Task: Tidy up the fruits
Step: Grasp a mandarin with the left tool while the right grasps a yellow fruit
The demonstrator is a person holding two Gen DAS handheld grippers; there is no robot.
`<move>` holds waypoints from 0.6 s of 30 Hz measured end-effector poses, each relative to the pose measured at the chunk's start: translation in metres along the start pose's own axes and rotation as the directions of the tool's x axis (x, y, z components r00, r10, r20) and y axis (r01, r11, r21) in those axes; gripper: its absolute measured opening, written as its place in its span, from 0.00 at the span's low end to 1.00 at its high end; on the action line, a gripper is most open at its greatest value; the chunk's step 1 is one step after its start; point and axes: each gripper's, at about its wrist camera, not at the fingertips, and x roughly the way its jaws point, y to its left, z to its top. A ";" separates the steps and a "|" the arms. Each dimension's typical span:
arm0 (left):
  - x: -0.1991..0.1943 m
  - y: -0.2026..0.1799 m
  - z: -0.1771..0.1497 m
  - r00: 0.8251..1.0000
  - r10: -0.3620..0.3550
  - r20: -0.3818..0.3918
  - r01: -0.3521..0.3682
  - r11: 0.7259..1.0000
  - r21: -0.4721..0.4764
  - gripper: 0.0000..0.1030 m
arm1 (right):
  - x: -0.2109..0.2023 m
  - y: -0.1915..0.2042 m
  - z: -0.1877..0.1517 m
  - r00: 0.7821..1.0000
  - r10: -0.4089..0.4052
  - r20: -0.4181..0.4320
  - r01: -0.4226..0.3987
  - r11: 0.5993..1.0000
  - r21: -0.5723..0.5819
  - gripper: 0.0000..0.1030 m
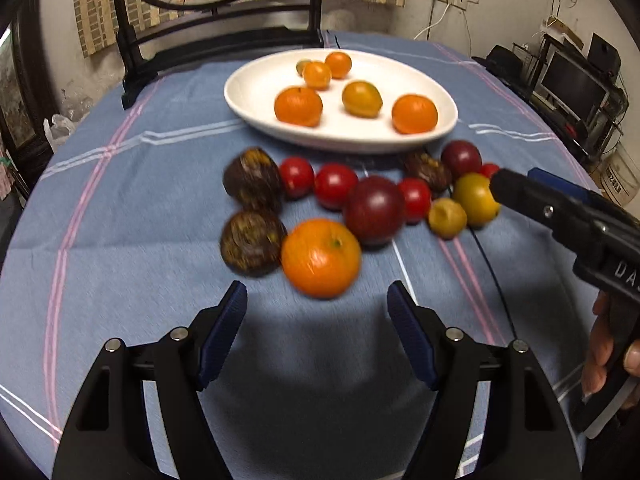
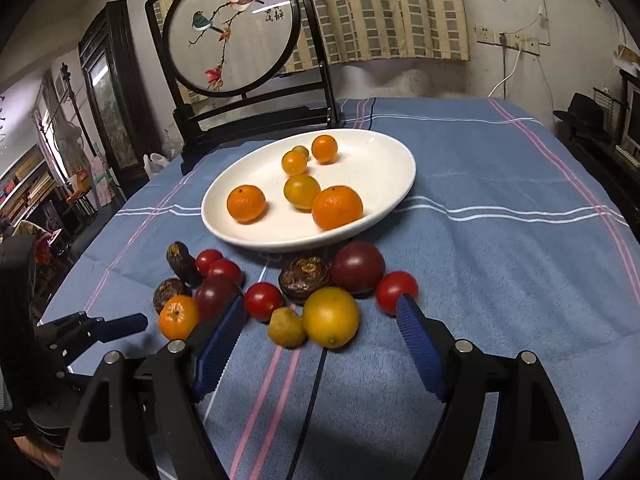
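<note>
On the left, the left gripper [image 1: 316,304] is hovering low over the blue tablecloth [image 1: 120,208], jaws standing apart with nothing between them, lining up on the loose orange [image 1: 321,257] that is sitting just ahead of its pads. Two dark, rough-skinned fruits [image 1: 252,248] are crowding right against that orange, and here is the worry: if the left finger comes down on one of them instead of beside the orange, it is likely to shove the whole cluster and send round fruit rolling across the cloth.

Moving to the middle, red tomatoes [image 1: 335,185] and a big purple plum [image 1: 375,210] are packed together, touching, just in front of the plate.

Over on the right, the right gripper [image 2: 320,320] is also gaping and gripping nothing, straddling the large yellow citrus [image 2: 330,317] and a small yellowish fruit [image 2: 286,327] beside it. Two fruits in one gap, that is risky: closing now could pinch both and squirt one out sideways. A tomato [image 2: 396,290] is sitting right at its right fingertip and may get nudged too. And both grippers are working the same tight pile, so a clash looks possible.

As for containers, there is one: the white oval plate [image 1: 256,96], behind the pile. It is holding only orange and yellow-orange fruit, six as far as I can count, spread loosely with room to spare.
</note>
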 end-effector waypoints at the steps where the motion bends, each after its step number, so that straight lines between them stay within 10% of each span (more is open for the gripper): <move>1: 0.002 0.000 -0.001 1.000 -0.001 -0.004 0.001 1.000 -0.003 0.69 | 0.000 -0.002 -0.001 1.000 0.007 0.001 -0.007 1.000 0.003 0.76; 18: 0.026 -0.007 0.022 0.999 0.040 -0.026 -0.040 0.999 -0.014 0.54 | -0.009 0.004 -0.004 0.999 0.044 0.025 -0.043 0.999 -0.026 0.76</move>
